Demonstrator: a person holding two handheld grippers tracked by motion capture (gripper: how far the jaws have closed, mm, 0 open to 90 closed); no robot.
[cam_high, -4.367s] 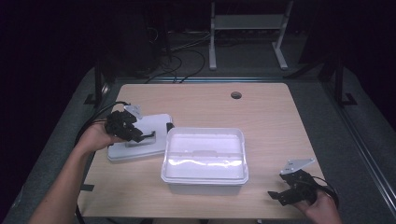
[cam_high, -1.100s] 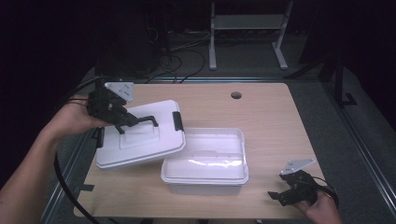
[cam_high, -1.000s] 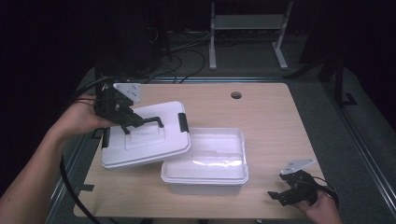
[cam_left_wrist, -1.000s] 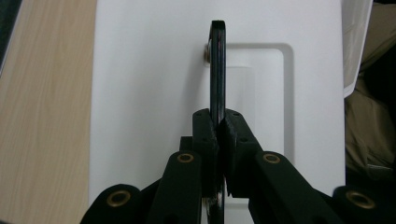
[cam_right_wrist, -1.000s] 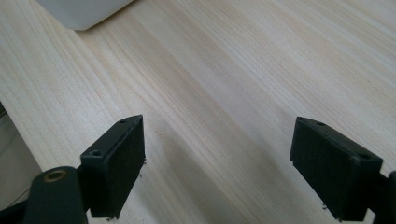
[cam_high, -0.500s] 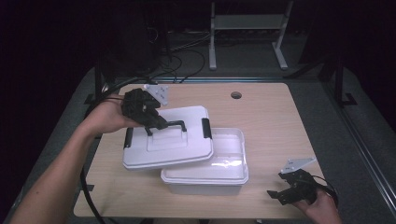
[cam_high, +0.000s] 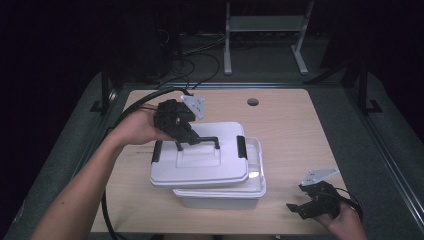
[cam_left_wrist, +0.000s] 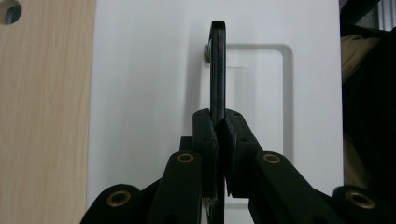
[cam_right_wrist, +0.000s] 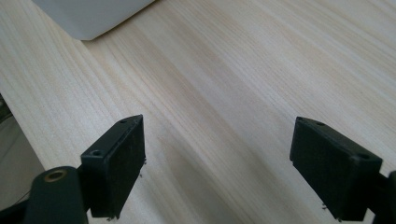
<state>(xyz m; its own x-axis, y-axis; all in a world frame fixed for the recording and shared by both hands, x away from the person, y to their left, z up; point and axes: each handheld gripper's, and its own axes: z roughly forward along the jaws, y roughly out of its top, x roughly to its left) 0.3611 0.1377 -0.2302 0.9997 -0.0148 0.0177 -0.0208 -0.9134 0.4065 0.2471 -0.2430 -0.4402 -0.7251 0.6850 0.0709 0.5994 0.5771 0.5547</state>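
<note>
Now the white lid (cam_high: 200, 161) is nearly home: since approx 1 s ago it's travelled from the table's left side, rightward and over the clear plastic storage box (cam_high: 235, 187), and it now covers most of the box, w/ only the box's right rim and front wall poking out. The left gripper (cam_high: 181, 140) carries it by the black handle (cam_high: 200, 142); in the left gripper view the jaws are pressed tight on that handle (cam_left_wrist: 217, 70), pinching its thin edge between the pads, lid surface (cam_left_wrist: 140, 93) spread flat beneath. The black latches at the lid's two ends (cam_high: 241, 147) look unclipped, though small to tell.

The right gripper (cam_high: 315, 202) hasn't moved at all across the frames — resting near the front-right corner of the wooden table (cam_high: 300, 130), well apart from the box, jaws spread wide w/ nothing between them; its own view shows bare wood (cam_right_wrist: 224, 93) and a corner of the box at top left.

Judgement: the carry phase is about over. The lid sits offset left and back of the box, so what's left is a small shift right/forward to line up the rims, then lowering and seating. Lid looks a bit tilted, so one edge could catch on the rim if dropped early.
</note>
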